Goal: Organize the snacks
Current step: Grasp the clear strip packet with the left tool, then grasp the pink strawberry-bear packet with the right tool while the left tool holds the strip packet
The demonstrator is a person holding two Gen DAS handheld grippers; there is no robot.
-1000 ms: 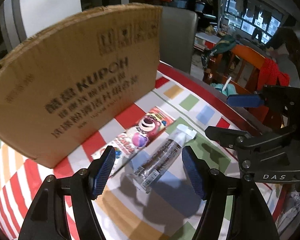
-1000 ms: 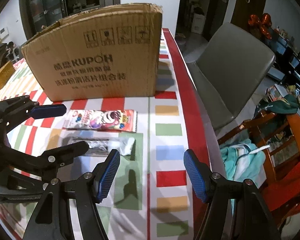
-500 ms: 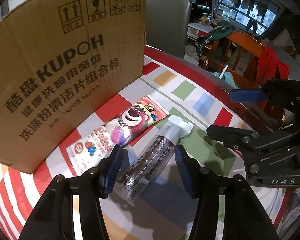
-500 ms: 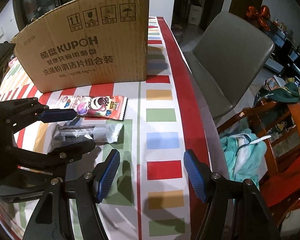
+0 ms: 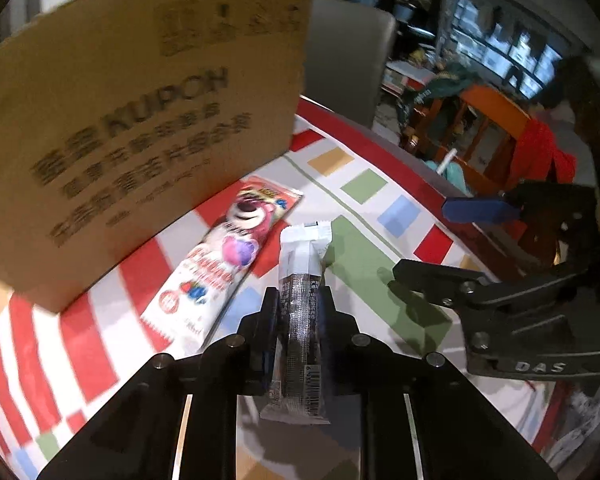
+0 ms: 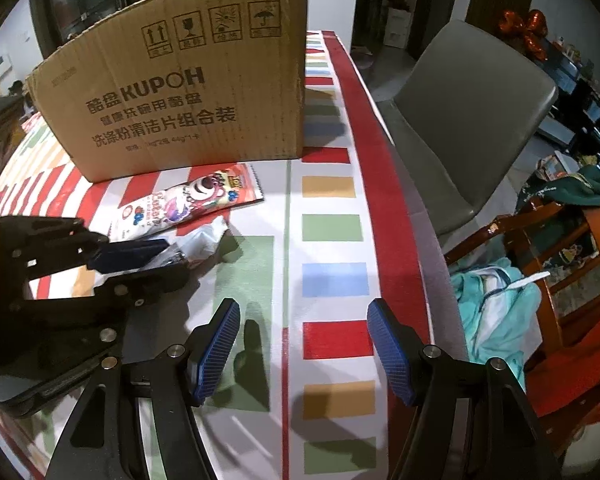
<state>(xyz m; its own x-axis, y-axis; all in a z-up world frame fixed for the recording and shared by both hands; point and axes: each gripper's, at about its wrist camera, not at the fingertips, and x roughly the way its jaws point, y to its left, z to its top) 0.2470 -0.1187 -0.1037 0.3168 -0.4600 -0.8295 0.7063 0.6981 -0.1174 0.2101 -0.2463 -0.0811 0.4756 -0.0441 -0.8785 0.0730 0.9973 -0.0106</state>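
Snack bar [image 5: 300, 300], dark with a white wrapper end: clamped lengthwise between the pads of the left tool [image 5: 299, 312], near end poking out behind the pads, far end pointing to 12 o'clock in the left wrist view. Whether it has left the worktop [image 6: 332, 240] cannot be told from here. Second snack, the pink bear-print packet [image 5: 228, 260], lies flat at about 10 o'clock from the held bar, just in front of the cardboard box [image 6: 188, 92], apparently just beside the bar's white end.

Right tool [image 6: 303, 350]: jaws apart, nothing between them, hovering over bare checked cloth at 3 o'clock of the snacks.

Judgement on the step: this is pick-and-stow, the box being the likely target.
- Grip sits around mid-length, so balance looks fine. The wrapper is slick film, so keep the squeeze firm but don't crush the bar.
- Lift straight up first. Dragging toward 10 o'clock would likely shove the bear packet.
- The box wall is tall and close at 11–12 o'clock. Clear the rim fully before going over, with the free white end leading so it doesn't catch the cardboard edge.
- The right tool is well placed to take the bear packet next. Keep it out of the left tool's path.
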